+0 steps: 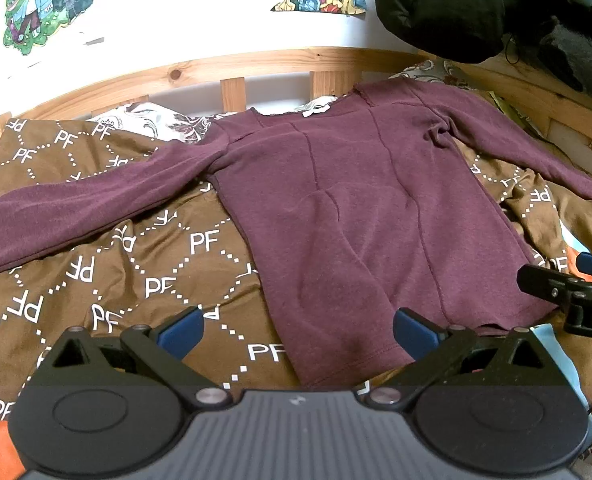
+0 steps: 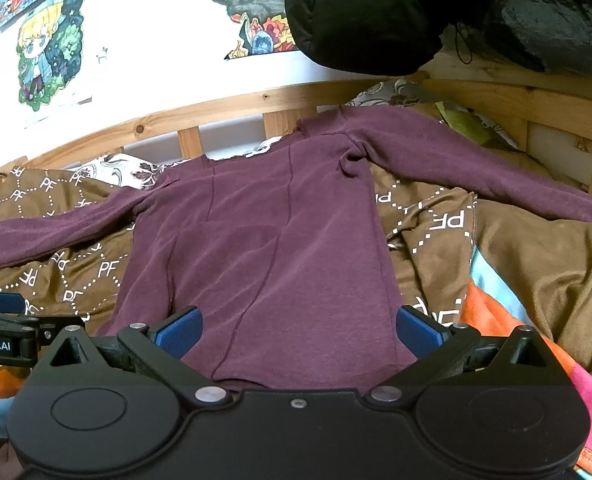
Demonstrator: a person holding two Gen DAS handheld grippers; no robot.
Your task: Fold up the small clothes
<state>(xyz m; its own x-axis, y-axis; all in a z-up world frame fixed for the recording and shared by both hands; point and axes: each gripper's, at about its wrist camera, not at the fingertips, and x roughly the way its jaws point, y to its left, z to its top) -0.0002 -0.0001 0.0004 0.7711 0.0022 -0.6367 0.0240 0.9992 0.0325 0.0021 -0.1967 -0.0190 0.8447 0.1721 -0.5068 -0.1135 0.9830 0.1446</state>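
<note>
Shirt: maroon long-sleeved shirt (image 1: 336,216) flat, sleeves spread, on brown blanket (image 1: 135,272)
Left gripper (image 1: 298,334): jaws apart over the hem's left corner

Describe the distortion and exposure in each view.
Left wrist view: fisheye bends the wooden bed rail into an arch, and the white wall is blown out. Right wrist view: same bowing; the black jacket is crushed dark, while the maroon shirt stays sharp.
</note>
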